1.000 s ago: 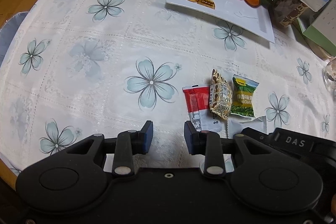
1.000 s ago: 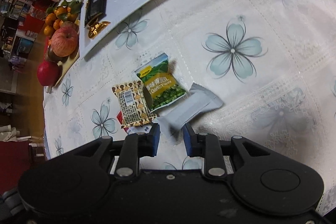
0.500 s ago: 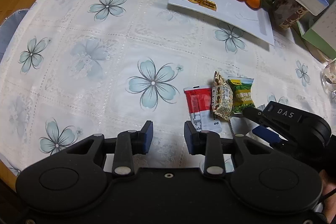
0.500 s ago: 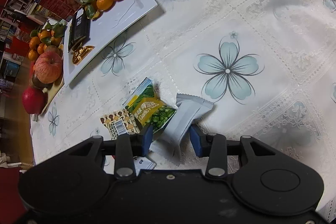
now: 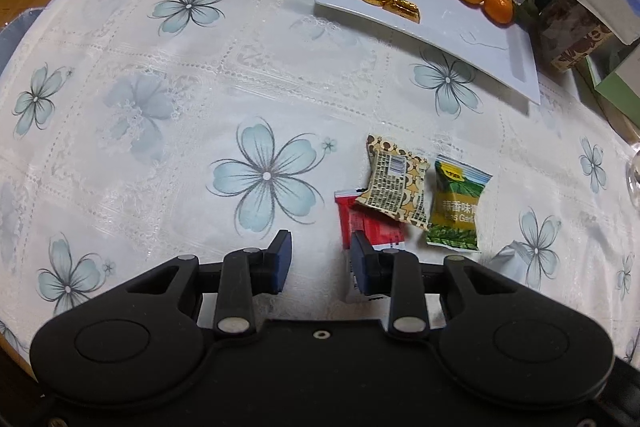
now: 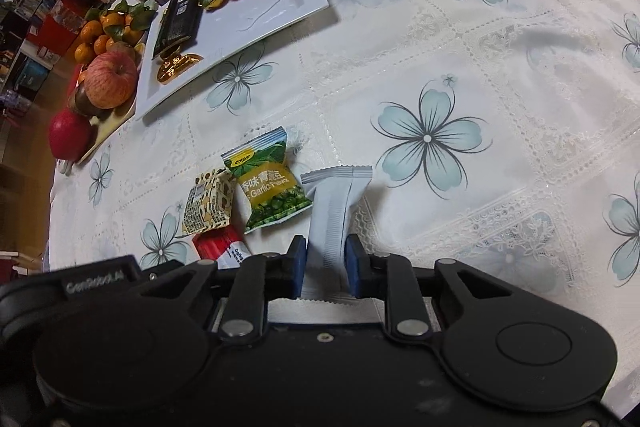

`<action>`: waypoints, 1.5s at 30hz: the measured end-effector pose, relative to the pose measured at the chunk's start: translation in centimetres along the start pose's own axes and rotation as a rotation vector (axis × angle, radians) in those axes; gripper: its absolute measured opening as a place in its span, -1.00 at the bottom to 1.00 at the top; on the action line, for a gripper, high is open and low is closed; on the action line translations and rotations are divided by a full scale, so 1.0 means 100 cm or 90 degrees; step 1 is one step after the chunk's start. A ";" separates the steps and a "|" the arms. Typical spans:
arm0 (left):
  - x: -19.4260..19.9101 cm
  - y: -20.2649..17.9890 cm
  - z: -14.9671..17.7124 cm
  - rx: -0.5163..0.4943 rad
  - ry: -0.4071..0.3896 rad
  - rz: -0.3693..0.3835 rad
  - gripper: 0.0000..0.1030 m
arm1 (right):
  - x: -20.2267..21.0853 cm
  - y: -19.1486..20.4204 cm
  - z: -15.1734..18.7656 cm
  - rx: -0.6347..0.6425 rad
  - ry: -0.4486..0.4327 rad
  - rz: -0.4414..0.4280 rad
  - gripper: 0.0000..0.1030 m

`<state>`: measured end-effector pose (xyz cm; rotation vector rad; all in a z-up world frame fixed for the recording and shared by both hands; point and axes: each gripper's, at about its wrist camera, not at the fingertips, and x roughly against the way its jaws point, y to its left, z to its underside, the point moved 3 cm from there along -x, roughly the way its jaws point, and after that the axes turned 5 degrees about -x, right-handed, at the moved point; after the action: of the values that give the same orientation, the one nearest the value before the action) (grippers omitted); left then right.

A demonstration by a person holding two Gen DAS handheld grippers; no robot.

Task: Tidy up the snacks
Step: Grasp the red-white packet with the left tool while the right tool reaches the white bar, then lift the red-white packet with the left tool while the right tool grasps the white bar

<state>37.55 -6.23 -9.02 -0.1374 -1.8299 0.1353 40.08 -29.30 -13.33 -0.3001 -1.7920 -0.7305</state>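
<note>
The right claw point(image 6: 326, 263) has just closed and is clamped on the grey packet point(image 6: 334, 207), its far end just beside the green packet point(image 6: 270, 183) on the worktop point(image 6: 500, 75). The left claw point(image 5: 320, 263) stands apart, holding nothing, one finger over the red packet point(image 5: 370, 225), which lies partly under the tan packet point(image 5: 396, 183).

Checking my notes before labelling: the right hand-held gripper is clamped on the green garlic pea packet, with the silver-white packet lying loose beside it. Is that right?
Not quite: the right wrist view shows the right hand-held gripper clamped on the silver-white packet, with the green garlic pea packet lying loose beside it.
</note>
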 end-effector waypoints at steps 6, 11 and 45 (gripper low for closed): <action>-0.015 -0.021 -0.001 -0.034 0.004 0.009 -0.20 | 0.014 -0.008 0.002 0.023 -0.011 0.008 -0.56; -0.019 -0.033 -0.001 -0.052 -0.017 -0.004 -0.17 | 0.019 -0.012 0.001 0.017 -0.006 0.000 -0.56; 0.111 -0.015 0.109 -0.136 -0.147 0.034 -0.19 | 0.113 -0.035 0.070 0.049 -0.132 -0.106 -0.56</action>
<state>24.09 -6.08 -1.09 -0.3321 -2.0692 -0.0092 28.90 -29.40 -5.32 -0.1820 -2.0554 -0.7680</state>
